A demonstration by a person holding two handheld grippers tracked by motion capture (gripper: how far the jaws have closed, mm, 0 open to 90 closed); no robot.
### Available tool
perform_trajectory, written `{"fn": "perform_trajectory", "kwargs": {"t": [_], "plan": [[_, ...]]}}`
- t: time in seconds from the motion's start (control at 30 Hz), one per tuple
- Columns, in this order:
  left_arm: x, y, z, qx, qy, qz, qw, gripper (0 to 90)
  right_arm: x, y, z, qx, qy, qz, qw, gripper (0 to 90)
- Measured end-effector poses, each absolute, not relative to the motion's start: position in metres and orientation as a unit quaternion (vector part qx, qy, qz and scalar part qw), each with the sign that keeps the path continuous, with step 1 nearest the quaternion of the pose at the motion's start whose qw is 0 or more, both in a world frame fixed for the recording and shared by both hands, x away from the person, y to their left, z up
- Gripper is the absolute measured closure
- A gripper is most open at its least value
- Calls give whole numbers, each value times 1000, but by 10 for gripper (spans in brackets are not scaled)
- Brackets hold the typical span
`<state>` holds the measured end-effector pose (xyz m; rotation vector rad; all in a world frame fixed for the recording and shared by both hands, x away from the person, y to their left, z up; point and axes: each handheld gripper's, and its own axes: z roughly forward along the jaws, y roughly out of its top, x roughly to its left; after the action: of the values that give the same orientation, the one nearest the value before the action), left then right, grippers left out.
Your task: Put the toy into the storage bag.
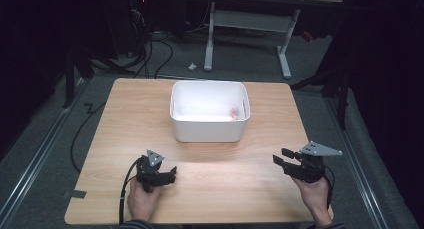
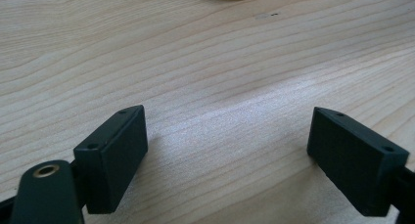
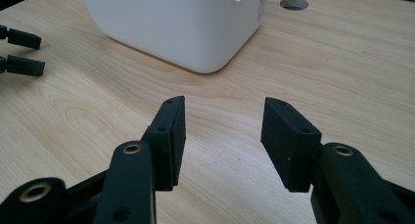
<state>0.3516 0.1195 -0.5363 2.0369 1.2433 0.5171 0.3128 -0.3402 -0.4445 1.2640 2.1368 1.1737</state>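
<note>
While parked low over the wooden table (image 1: 240, 174), left gripper (image 2: 227, 150) with jaws wide apart, nothing between them; right gripper (image 3: 222, 136) near the table's right edge, jaws partly apart, empty too. White tub (image 1: 210, 126) well ahead between both, small orange thing (image 1: 233, 113) inside by its right wall.
</note>
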Motion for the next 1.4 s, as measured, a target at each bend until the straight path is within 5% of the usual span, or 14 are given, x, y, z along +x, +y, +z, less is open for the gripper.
{"fn": "perform_trajectory", "kwargs": {"t": [1.4], "plan": [[352,119,-536,784,478,199,343,153,335,-343,-511,495,780,338,180,443]]}}
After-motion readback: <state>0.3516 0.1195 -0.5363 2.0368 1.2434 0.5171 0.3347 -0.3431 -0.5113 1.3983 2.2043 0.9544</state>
